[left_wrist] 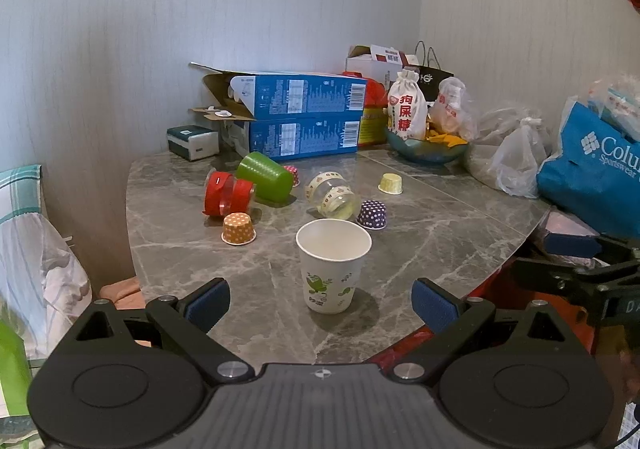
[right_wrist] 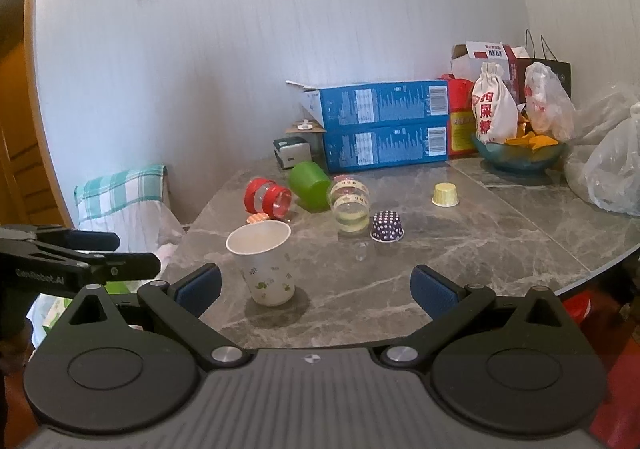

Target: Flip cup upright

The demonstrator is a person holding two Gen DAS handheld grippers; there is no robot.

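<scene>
- White paper cup with green leaf print [left_wrist: 333, 267] [right_wrist: 263, 263]: upright, mouth up, on grey marble-pattern tabletop [left_wrist: 420, 245] [right_wrist: 460, 249], near front edge.
- Left gripper [left_wrist: 322, 303]: jaws spread wide, nothing held; cup stands just ahead, between blue pads [left_wrist: 208, 303], not touching.
- Right gripper [right_wrist: 316, 289]: jaws spread, empty; cup sits ahead, near its left pad.
- Behind cup: clear glass jar w/ patterned tape bands [left_wrist: 333, 195] [right_wrist: 350, 205], on its side.
- Left of jar: green plastic cup [left_wrist: 265, 177] [right_wrist: 311, 185], tipped over; red-trimmed clear container [left_wrist: 226, 194] [right_wrist: 269, 198], also on side.
- Small cupcake liners, upside down: purple dotted [left_wrist: 373, 214] [right_wrist: 386, 226] beside jar, orange dotted [left_wrist: 238, 229] left of cup, yellow [left_wrist: 390, 183] [right_wrist: 445, 194] further back.
- Two stacked blue cartons [left_wrist: 304, 113] [right_wrist: 384, 125] behind all, at wall.
</scene>
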